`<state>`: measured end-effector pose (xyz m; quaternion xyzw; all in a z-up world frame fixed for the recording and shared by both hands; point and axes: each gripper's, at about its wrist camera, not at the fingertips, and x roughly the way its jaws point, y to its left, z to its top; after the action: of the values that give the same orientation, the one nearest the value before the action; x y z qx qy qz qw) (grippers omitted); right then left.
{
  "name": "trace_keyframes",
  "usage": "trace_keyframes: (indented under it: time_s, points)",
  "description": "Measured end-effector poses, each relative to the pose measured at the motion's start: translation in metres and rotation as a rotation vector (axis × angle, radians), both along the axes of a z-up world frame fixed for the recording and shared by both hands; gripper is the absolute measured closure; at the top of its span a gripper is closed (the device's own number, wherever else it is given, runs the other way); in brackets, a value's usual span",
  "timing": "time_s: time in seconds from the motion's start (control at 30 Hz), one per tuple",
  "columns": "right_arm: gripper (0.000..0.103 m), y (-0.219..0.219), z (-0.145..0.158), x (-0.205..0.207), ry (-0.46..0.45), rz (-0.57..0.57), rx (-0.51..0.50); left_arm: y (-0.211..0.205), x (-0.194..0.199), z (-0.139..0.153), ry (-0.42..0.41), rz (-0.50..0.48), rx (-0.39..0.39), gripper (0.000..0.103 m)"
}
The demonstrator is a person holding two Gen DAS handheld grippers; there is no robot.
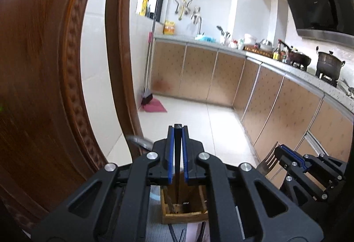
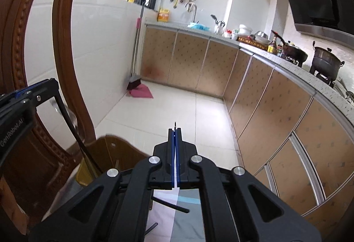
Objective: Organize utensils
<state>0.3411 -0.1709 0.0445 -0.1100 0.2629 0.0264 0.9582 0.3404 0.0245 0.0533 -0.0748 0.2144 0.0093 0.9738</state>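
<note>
My left gripper [image 1: 178,131] is shut on a long black utensil handle [image 1: 177,175] that runs down into an open wooden utensil holder [image 1: 185,216]. A shiny metal part [image 1: 138,140] shows just left of the fingers. In the right wrist view the left gripper [image 2: 52,85] is at the left edge, its black handle [image 2: 73,131] slanting down beside the brown holder [image 2: 119,149]. My right gripper [image 2: 175,131] is shut on a thin fork seen edge-on, tip [image 2: 175,124] poking out. From the left wrist view the right gripper [image 1: 279,150] holds the fork [image 1: 268,159], tines pointing up-left.
A carved wooden chair back [image 1: 44,65] [image 2: 66,43] stands close on the left. A striped cloth [image 2: 185,197] under the grippers carries loose black sticks [image 2: 172,205]. Beyond is tiled floor, a broom with pink dustpan [image 2: 139,89], and cabinets with a loaded counter [image 2: 287,65].
</note>
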Motion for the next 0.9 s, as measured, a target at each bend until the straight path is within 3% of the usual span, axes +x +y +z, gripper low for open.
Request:
trace_keyframes:
  time_s: [0.3, 0.37, 0.4, 0.47, 0.63, 0.73, 0.9]
  points:
    - [0.101, 0.001, -0.023, 0.01, 0.061, 0.004, 0.001, 0.012, 0.003, -0.022, 0.041, 0.007, 0.009, 0.096]
    - [0.092, 0.0, -0.021, 0.007, 0.058, 0.001, -0.009, 0.011, -0.001, -0.02, 0.033, 0.011, 0.016, 0.088]
    - [0.086, -0.001, -0.018, 0.004, 0.053, 0.002, -0.009, 0.011, -0.005, -0.019, 0.03, 0.011, 0.02, 0.079]
    - [0.06, -0.003, -0.014, -0.006, 0.045, 0.006, 0.003, 0.013, -0.013, -0.017, 0.022, 0.011, 0.024, 0.068]
    - [0.057, -0.018, 0.011, -0.039, 0.012, 0.026, 0.049, 0.02, -0.044, -0.013, 0.007, -0.001, 0.017, 0.044]
    - [0.05, -0.026, 0.023, -0.067, -0.001, 0.066, 0.054, 0.027, -0.07, -0.017, 0.002, -0.019, 0.006, 0.032]
    - [0.049, -0.033, 0.014, -0.105, 0.05, 0.118, 0.024, 0.032, -0.102, -0.048, 0.055, -0.038, 0.013, 0.032]
